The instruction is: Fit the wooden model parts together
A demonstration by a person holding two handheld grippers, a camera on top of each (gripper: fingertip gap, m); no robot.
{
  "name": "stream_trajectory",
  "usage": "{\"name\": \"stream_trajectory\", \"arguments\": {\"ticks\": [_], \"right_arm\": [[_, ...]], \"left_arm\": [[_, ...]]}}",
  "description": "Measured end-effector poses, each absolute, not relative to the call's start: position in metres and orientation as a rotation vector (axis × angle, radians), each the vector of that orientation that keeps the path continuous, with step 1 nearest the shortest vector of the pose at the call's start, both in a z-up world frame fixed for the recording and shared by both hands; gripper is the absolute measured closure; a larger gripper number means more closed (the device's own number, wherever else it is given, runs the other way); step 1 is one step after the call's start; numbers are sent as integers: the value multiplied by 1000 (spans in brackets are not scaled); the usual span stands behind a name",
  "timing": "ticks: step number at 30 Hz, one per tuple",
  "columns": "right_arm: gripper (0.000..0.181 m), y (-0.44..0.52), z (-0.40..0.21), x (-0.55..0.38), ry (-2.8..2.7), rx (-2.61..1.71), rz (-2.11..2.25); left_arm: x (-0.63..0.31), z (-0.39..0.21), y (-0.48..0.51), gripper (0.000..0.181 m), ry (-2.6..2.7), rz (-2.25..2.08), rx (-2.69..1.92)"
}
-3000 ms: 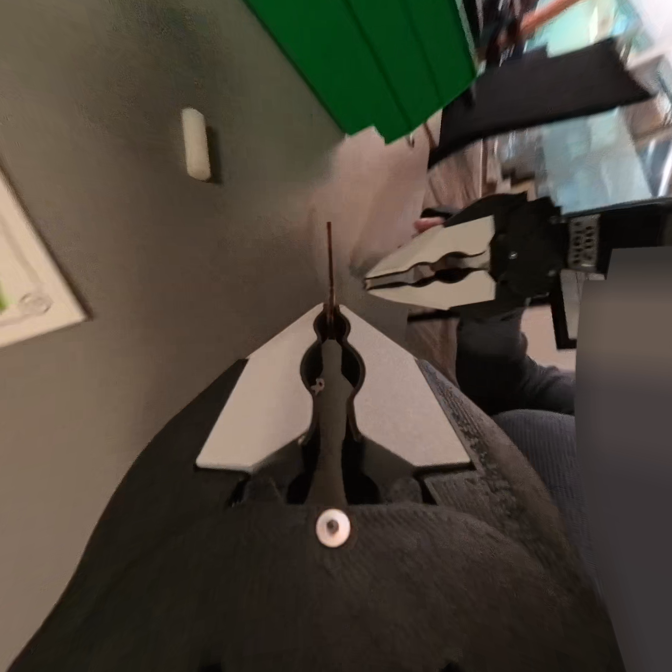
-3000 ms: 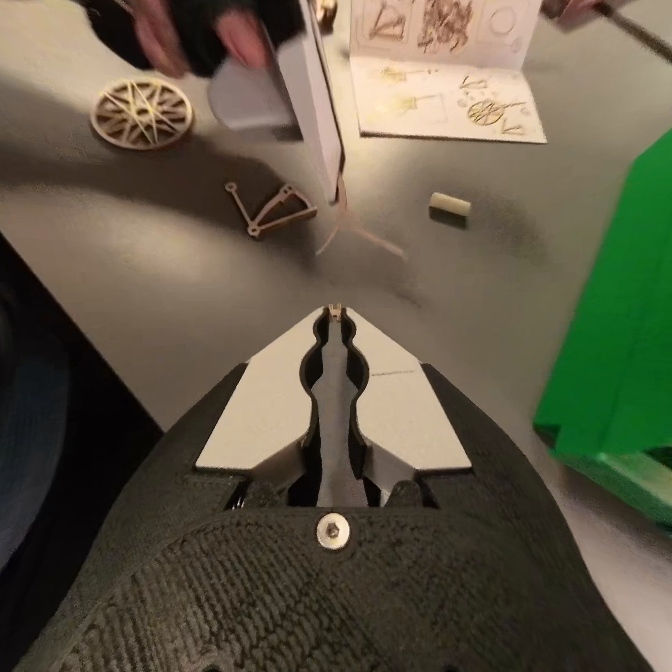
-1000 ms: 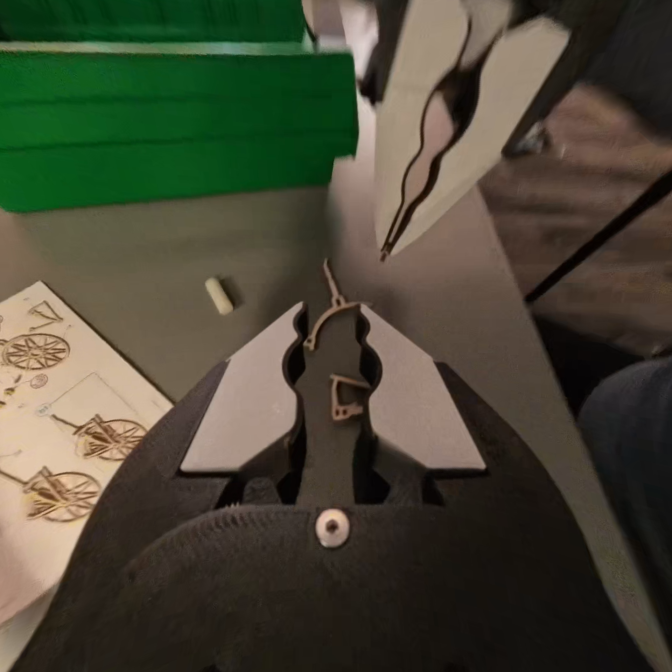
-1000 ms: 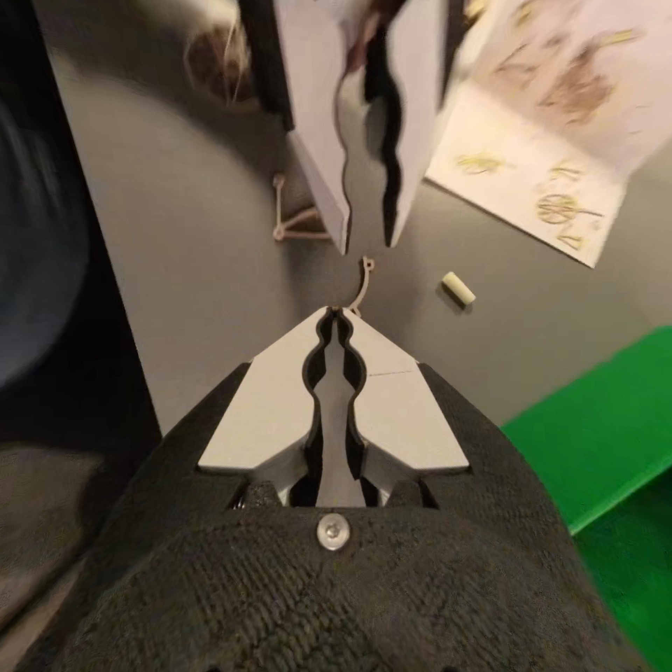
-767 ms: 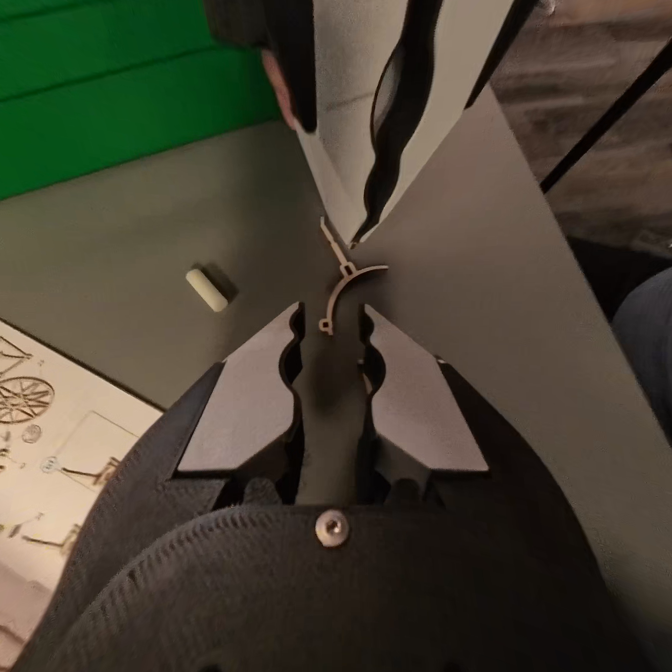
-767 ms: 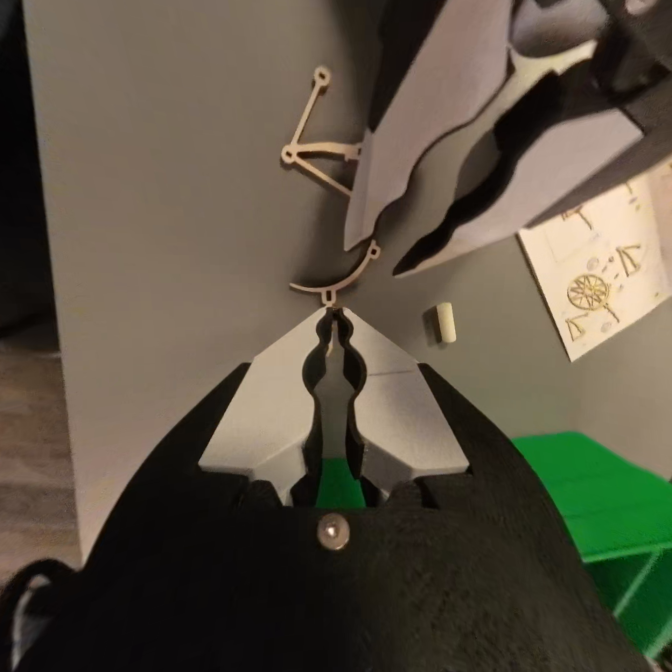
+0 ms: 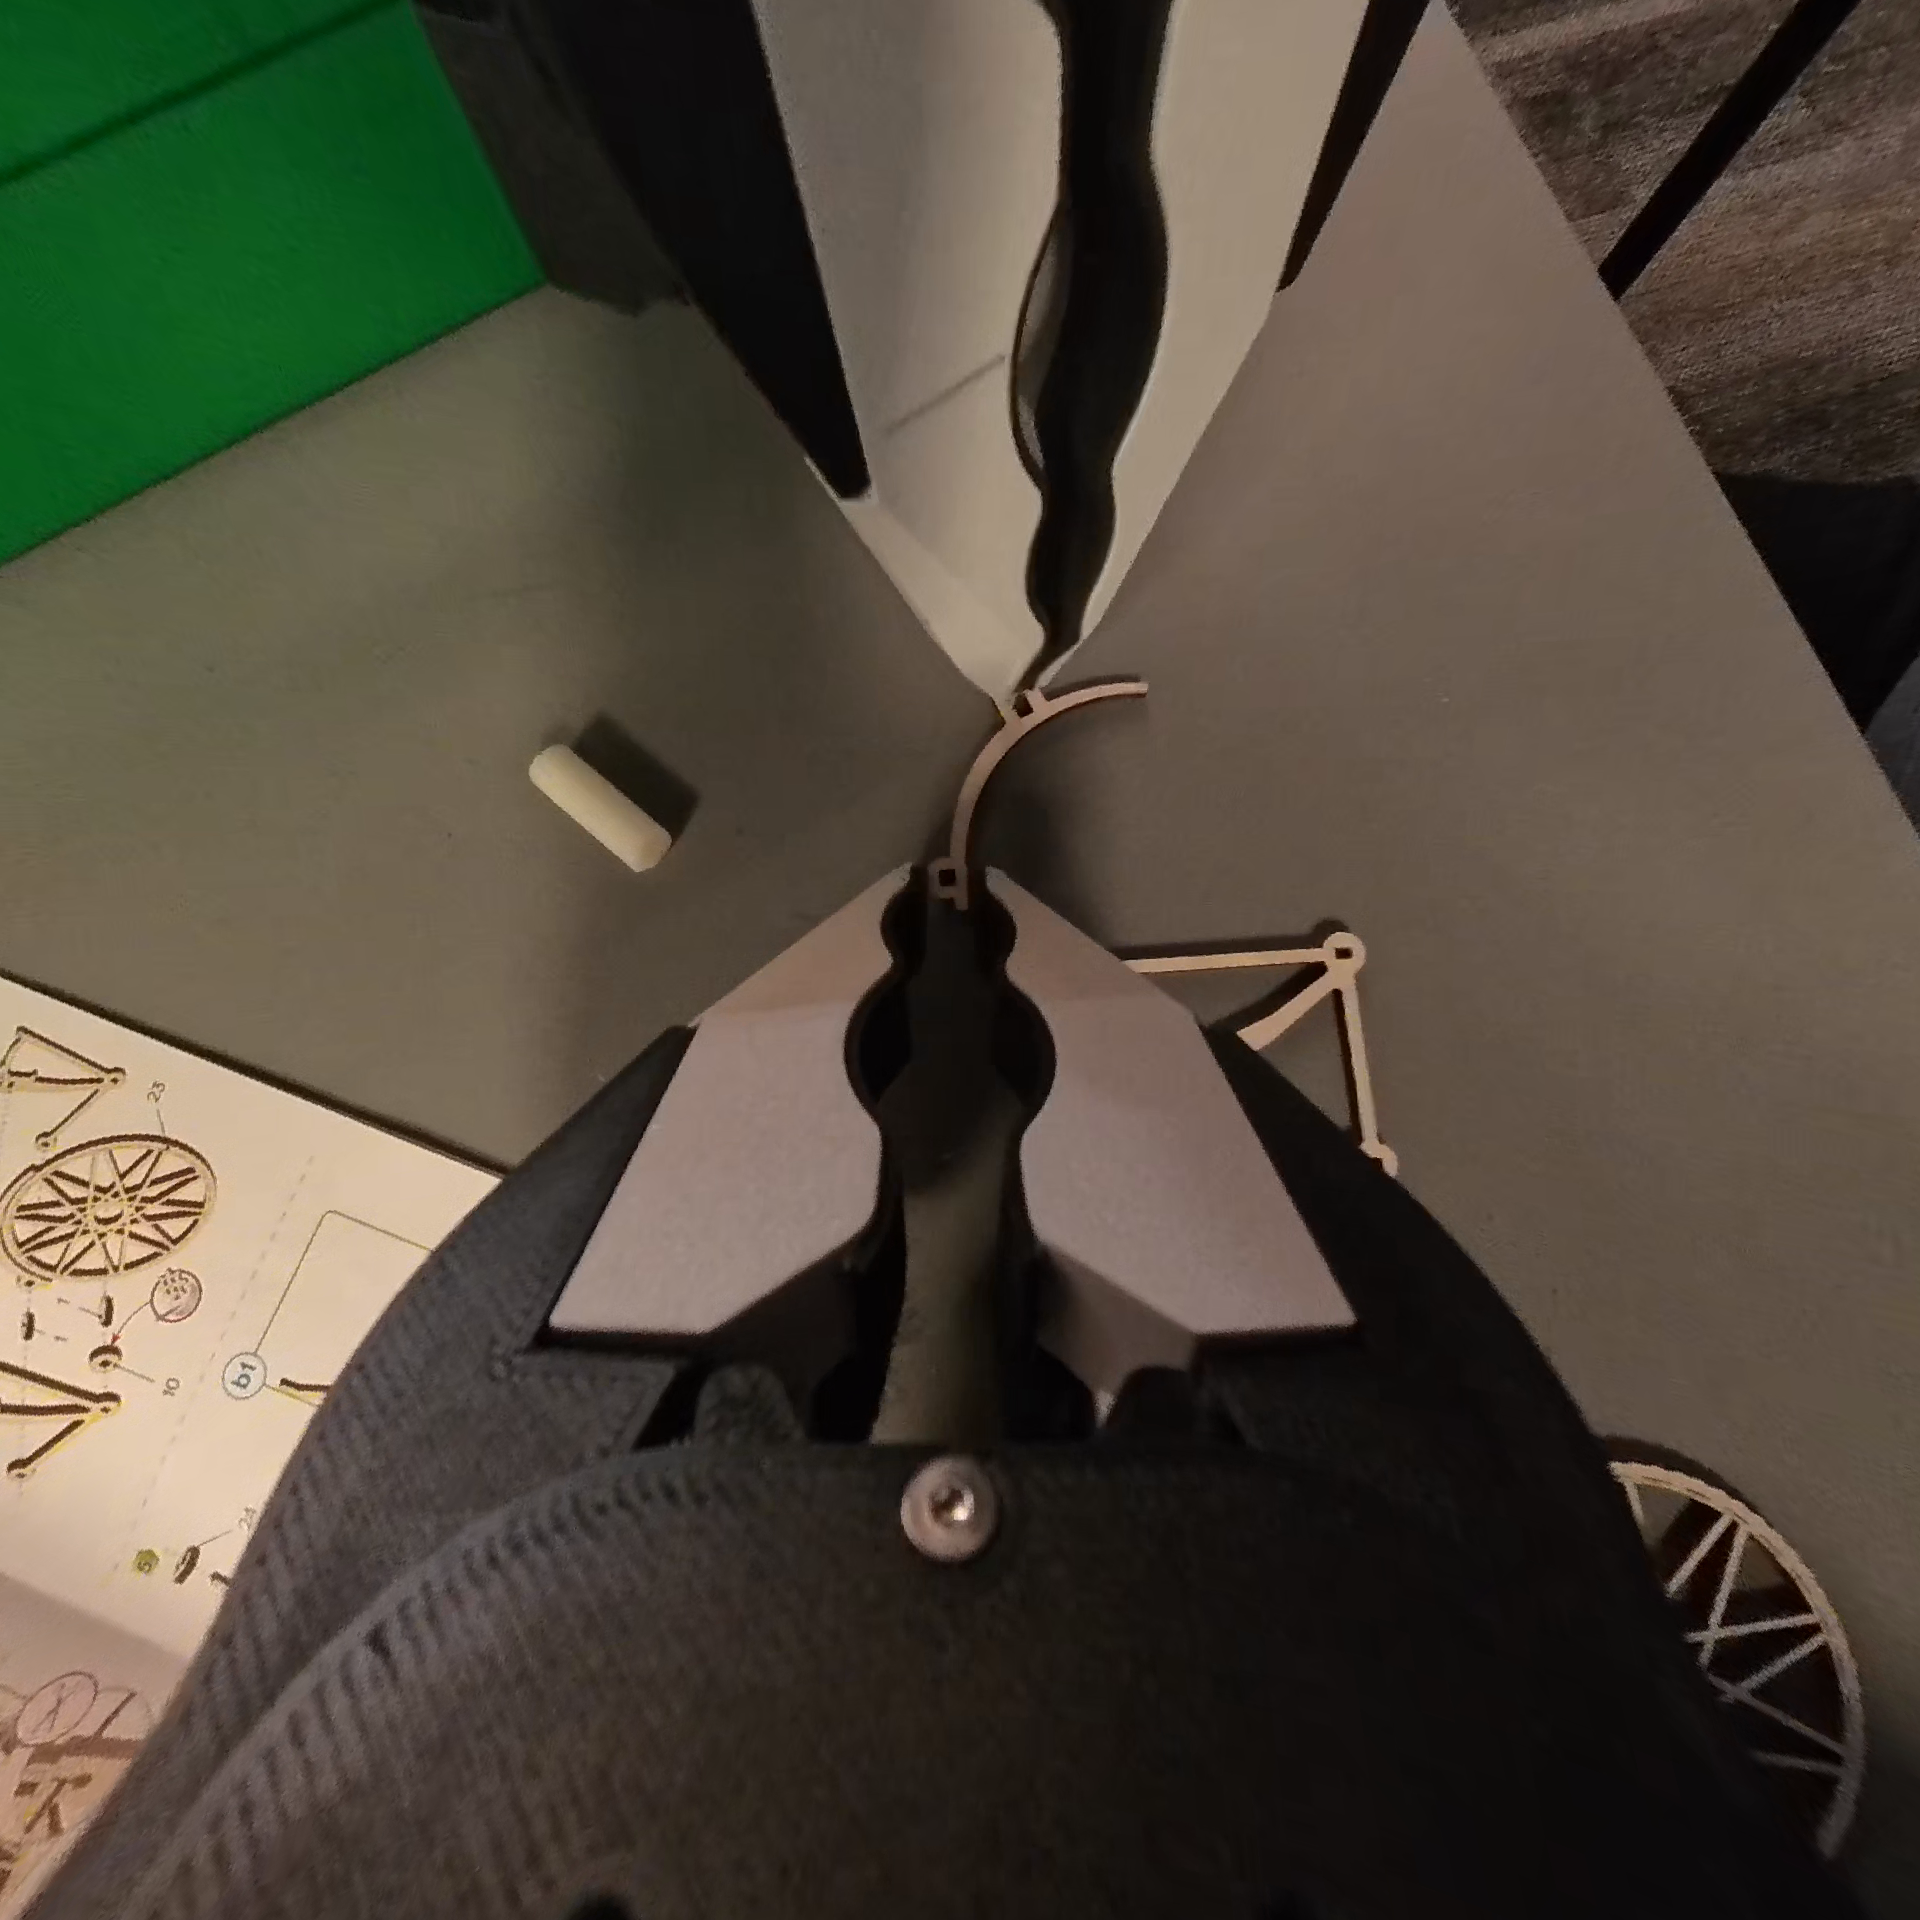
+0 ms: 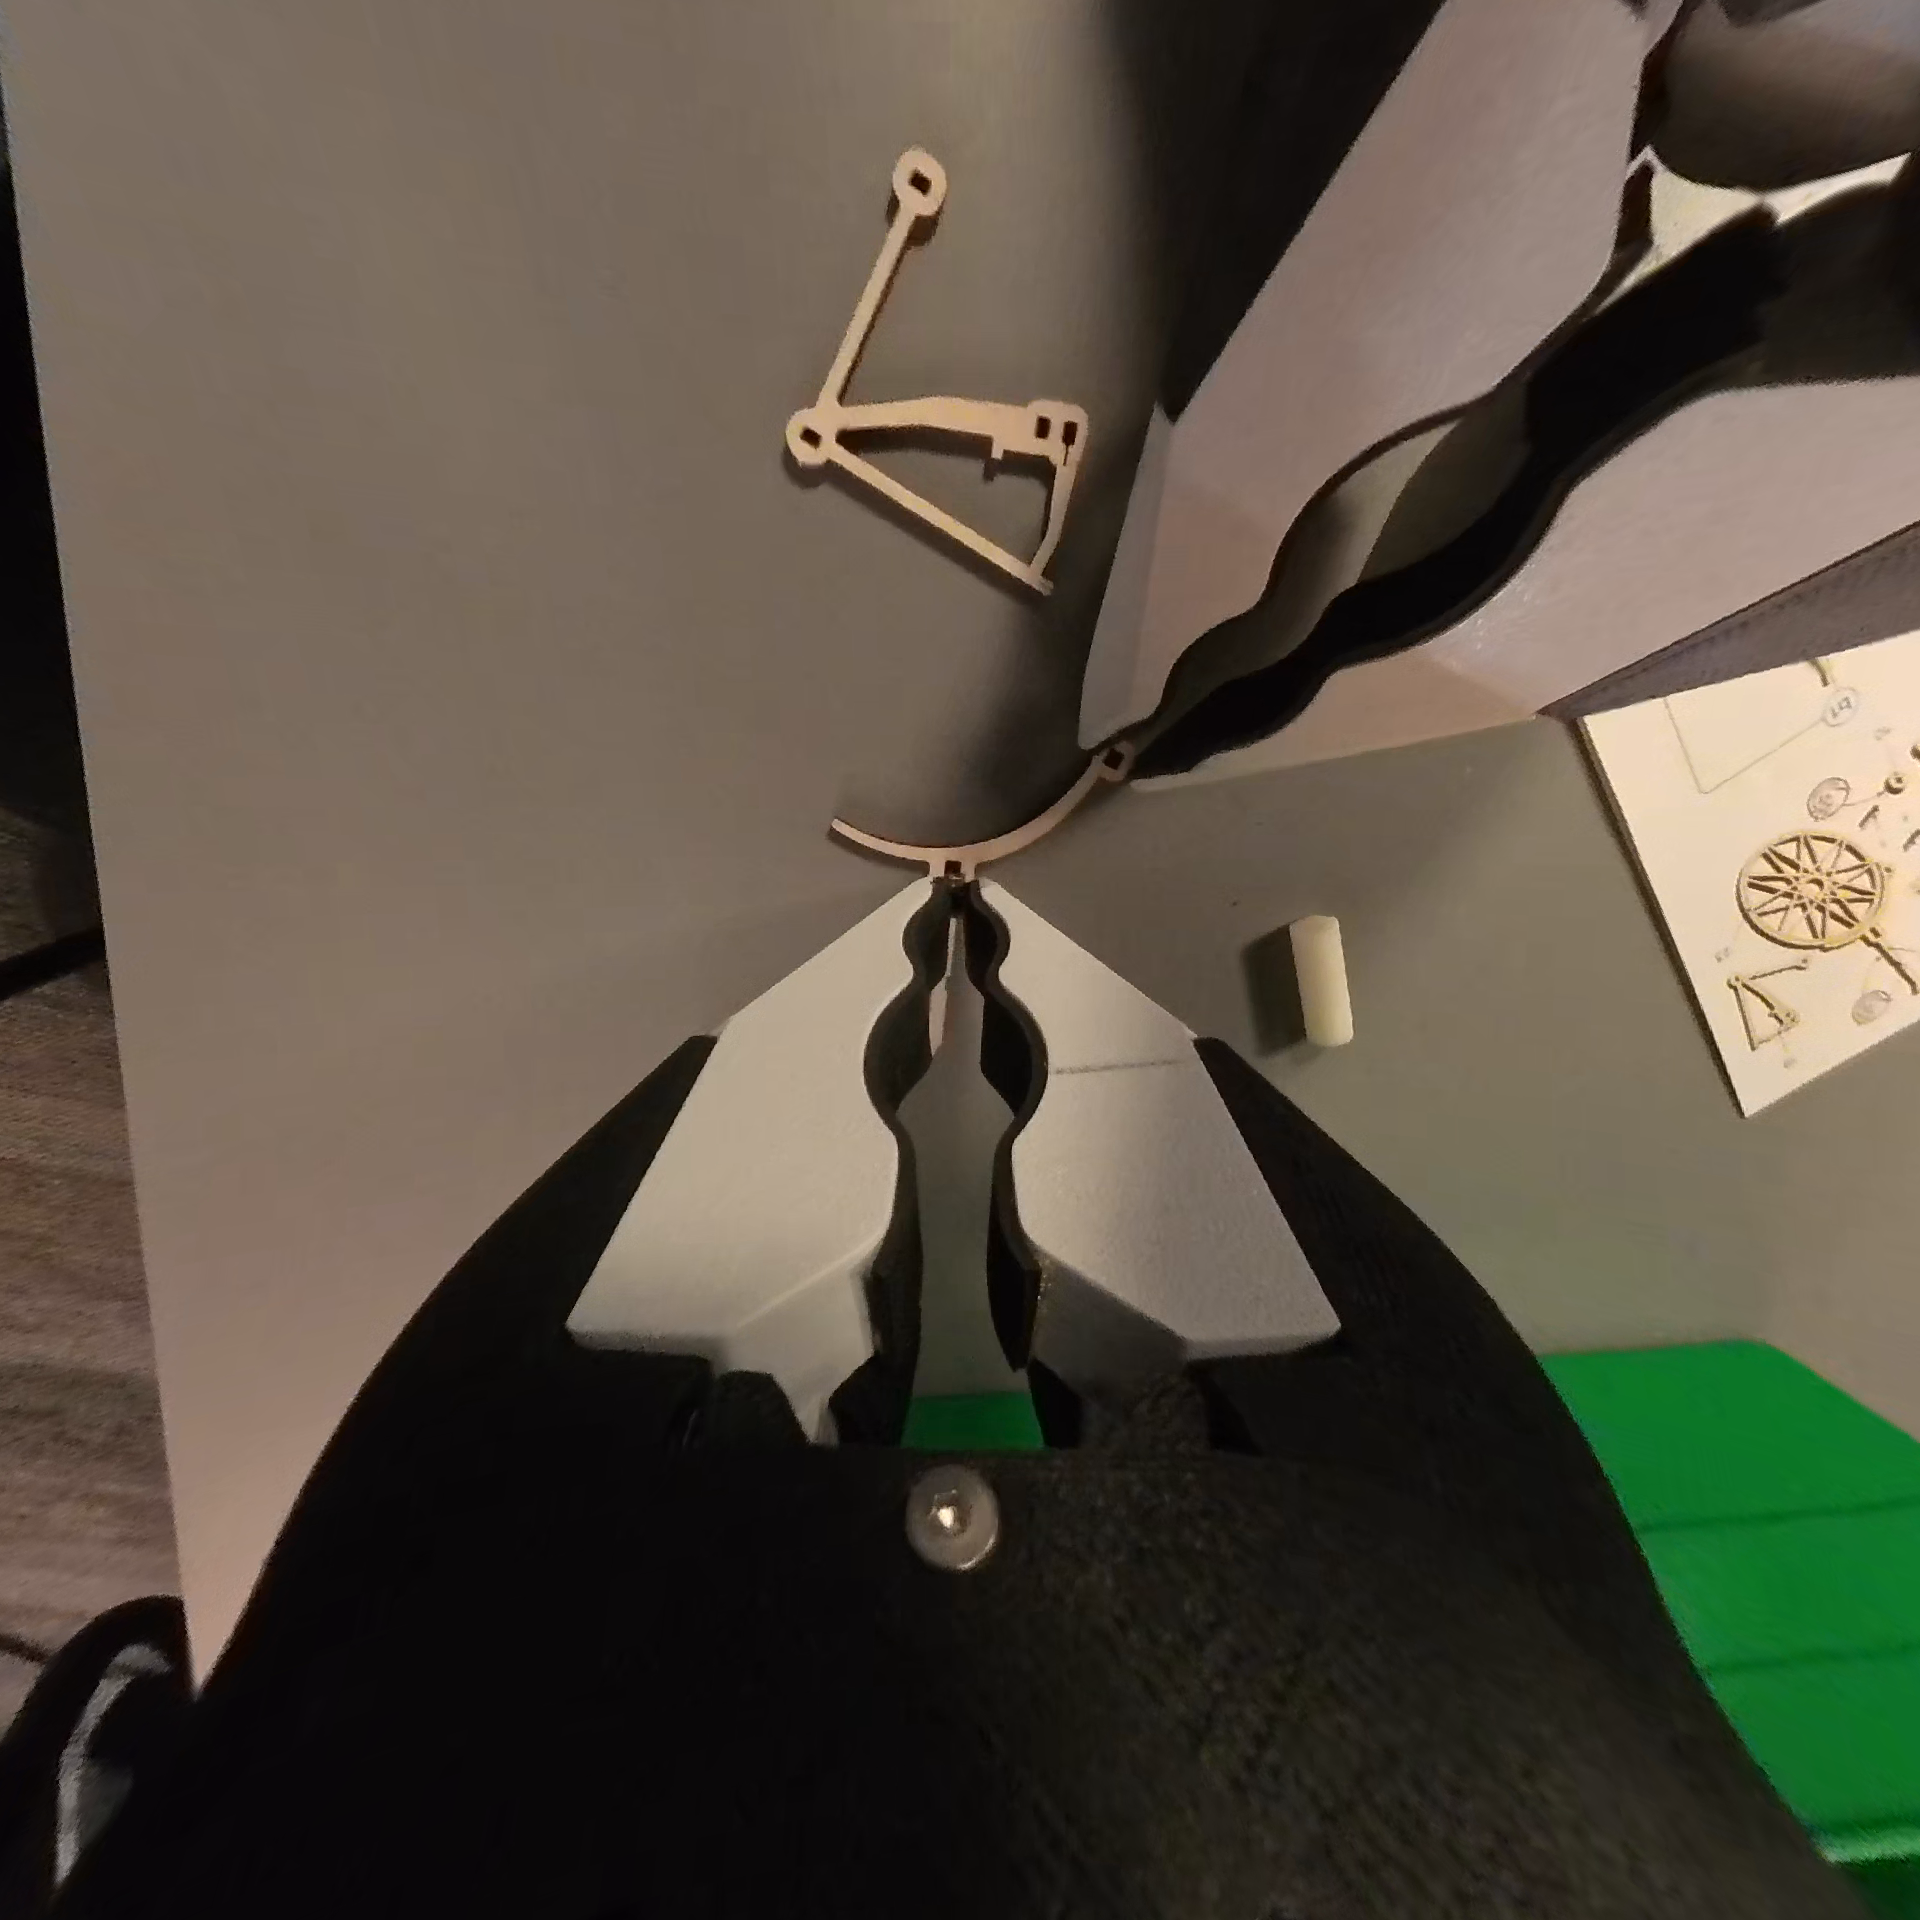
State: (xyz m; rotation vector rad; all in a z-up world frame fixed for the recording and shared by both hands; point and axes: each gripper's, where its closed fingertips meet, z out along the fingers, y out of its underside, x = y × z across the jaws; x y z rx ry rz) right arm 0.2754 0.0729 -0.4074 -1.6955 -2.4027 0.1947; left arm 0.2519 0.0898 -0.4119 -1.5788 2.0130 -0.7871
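Note:
A thin curved wooden arc hangs just above the grey table, between the two grippers. My left gripper is shut on the arc's lower end, the one with the square hole. My right gripper is shut on the small stem at the arc's middle. In the left wrist view the right gripper reaches in from above. In the right wrist view the left gripper reaches in from the upper right. A triangular wooden frame piece lies flat on the table beyond the arc, and also shows in the left wrist view.
A spoked wooden wheel lies beside my left gripper. A small white cylinder and an instruction sheet lie on the table. A green box stands behind. The table edge is close to the parts. Left and right tips are no more than a few centimetres apart. The small white cylinder lies around 6 centimeters away from my left fingertips. The right camera catches it too, in the right wrist view.
The left gripper let go of the arc while the right one took its stem. It has since moved forward and closed on the arc's end. Both grippers have steadied.

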Motion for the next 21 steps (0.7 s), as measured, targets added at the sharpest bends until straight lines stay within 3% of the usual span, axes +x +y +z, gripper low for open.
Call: {"name": "stream_trajectory", "arguments": {"ticks": [1,21], "right_arm": [[181,73,-407,275,-2403,-1707,192],[181,71,-407,273,-2372,-1776,133]], "left_arm": [[252,-412,90,174,2012,-786,-1584],[253,-412,90,174,1989,-800,-1591]]}}
